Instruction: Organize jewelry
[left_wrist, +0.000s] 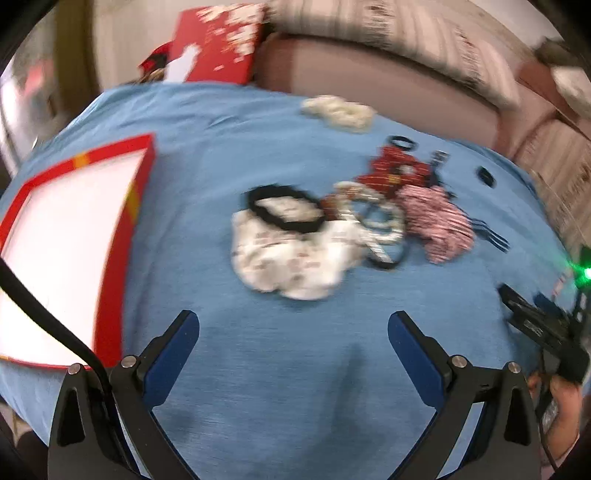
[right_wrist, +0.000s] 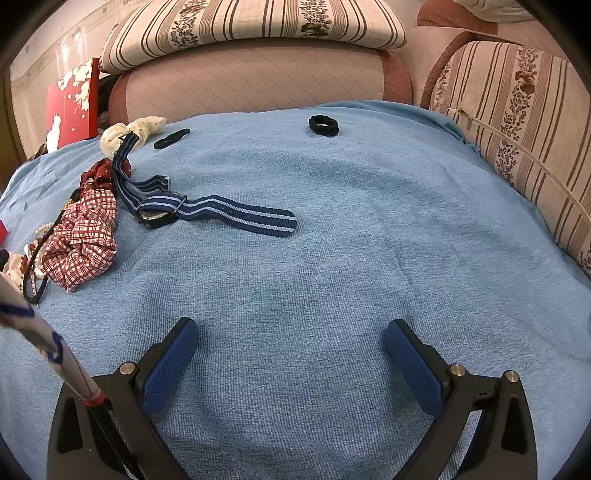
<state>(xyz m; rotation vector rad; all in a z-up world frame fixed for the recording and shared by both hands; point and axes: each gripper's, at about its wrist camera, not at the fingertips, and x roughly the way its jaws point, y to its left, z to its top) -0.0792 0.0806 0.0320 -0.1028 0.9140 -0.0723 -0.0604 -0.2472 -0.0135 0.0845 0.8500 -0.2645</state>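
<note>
A pile of accessories lies on the blue cloth. In the blurred left wrist view I see a white printed scrunchie, a black hair tie, a pearl strand, a red scrunchie and a red checked scrunchie. An open red box with a white inside lies at the left. My left gripper is open and empty, short of the pile. In the right wrist view the checked scrunchie, a blue striped watch strap and a black hair tie show. My right gripper is open and empty over bare cloth.
A cream scrunchie lies at the far edge of the cloth, seen also in the right wrist view. A red lid with white flowers leans at the back left. Striped cushions and a sofa back border the cloth.
</note>
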